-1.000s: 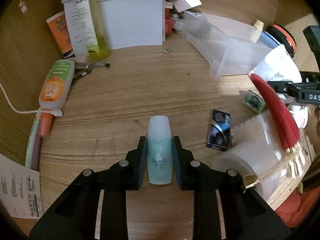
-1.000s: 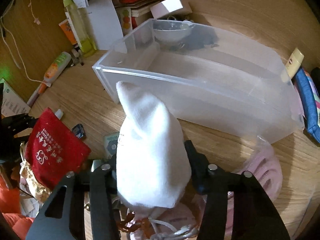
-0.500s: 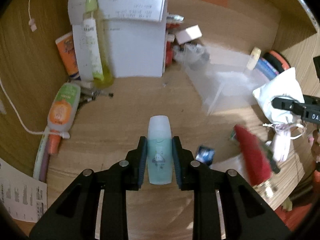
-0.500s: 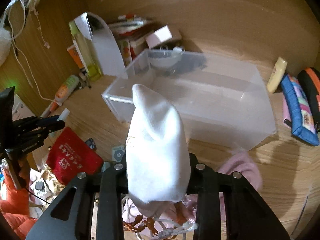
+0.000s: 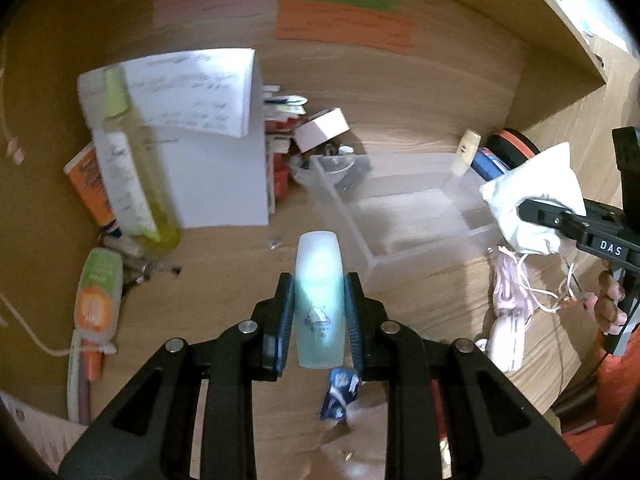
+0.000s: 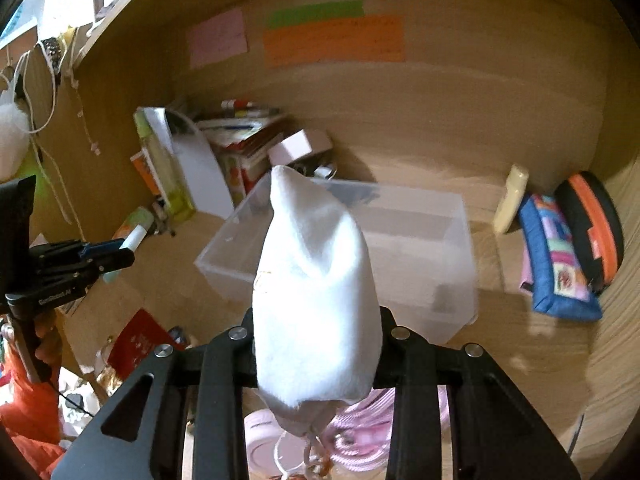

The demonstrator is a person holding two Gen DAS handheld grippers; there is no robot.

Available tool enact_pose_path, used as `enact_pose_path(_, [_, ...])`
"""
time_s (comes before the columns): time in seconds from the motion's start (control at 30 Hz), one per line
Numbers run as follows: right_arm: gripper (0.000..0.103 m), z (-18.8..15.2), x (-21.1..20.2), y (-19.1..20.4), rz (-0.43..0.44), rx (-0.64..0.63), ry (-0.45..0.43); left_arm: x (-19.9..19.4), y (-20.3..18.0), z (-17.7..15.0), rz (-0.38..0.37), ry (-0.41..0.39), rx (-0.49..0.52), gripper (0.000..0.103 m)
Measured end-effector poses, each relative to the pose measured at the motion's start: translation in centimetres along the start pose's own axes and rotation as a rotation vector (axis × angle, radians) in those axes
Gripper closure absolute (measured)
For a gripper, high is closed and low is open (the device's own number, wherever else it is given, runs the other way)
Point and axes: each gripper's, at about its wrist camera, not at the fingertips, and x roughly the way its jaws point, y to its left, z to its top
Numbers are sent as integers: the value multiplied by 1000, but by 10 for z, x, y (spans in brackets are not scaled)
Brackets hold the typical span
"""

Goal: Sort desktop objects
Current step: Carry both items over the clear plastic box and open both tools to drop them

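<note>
My left gripper (image 5: 319, 304) is shut on a pale teal bottle (image 5: 319, 296) with a frosted cap, held above the wooden desk. My right gripper (image 6: 316, 328) is shut on a white cloth pouch (image 6: 314, 292) with strings hanging below it; it also shows in the left wrist view (image 5: 532, 200). A clear plastic bin (image 5: 400, 216) stands ahead of both grippers, also seen in the right wrist view (image 6: 420, 248). The left gripper shows at the left of the right wrist view (image 6: 116, 254), level with the bin's left end.
A yellow-green bottle (image 5: 132, 184), white folder (image 5: 216, 168) and orange-green tube (image 5: 98, 296) stand left. A red pouch (image 6: 140, 340), blue packet (image 5: 340, 394) and pink cable (image 5: 508, 300) lie near. A patchwork pencil case (image 6: 560, 256) lies right of the bin.
Both grippers have risen well above the desk with their loads; the desk objects look smaller and the back wall with its coloured notes has come into view.
</note>
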Motion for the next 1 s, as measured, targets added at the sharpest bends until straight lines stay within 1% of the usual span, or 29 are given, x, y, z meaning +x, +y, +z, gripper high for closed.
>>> enact_pose_path(0.1, [74,8,2,-5,-5,4,-15,5,-5,11,-22,12,14,79])
enact_pose_path(0.33, [74,27,6,-16,4,29,-47,16,-20,38,-26,19,62,79])
enact_pose_path(0.53, [74,46,25,-15,5,32,-46,37,-31,55,-49,50,86,79])
enact_pose_path(0.7, [74,50,44,-17,9,43,-26,63,-41,69,-70,110,109,79])
enact_pose_path(0.93, [74,41,79,-32,-3,77,42,106,-54,79,-81,218,140,79])
enact_pose_path(1.0, [74,38,86,-36,-21,83,55,116,-58,81,-82,240,153,79])
